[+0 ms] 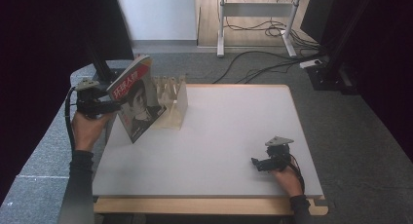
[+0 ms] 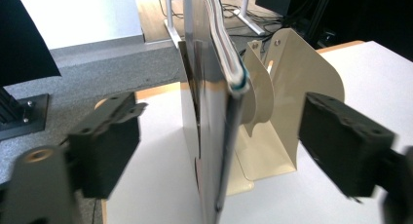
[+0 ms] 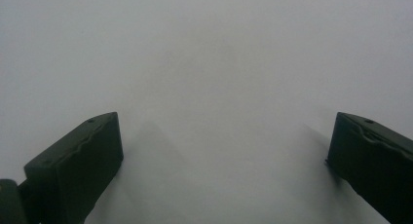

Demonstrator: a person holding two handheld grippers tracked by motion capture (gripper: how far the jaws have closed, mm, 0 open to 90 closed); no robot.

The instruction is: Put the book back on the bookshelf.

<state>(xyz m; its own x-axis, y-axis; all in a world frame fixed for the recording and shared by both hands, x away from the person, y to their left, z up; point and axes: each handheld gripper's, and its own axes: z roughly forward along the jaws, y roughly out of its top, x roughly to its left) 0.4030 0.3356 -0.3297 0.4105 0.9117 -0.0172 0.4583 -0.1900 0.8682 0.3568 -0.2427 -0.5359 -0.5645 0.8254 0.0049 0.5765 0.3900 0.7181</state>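
While the left gripper (image 2: pixel 219 151) stands with its jaws wide apart, either side of the magazine (image 2: pixel 214 112) but clear of it, the magazine leans tilted against the cream file rack (image 2: pixel 292 83). Unsupported, it may slide down onto the counter (image 1: pixel 219 136). Well away from the rack, the right gripper (image 3: pixel 224 156) rests open and empty.

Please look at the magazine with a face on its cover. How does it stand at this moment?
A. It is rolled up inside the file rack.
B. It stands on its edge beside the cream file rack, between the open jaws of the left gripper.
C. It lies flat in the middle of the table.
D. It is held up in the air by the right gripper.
B: the magazine stands on edge against the cream file rack, and the left gripper has both jaws apart from its covers.
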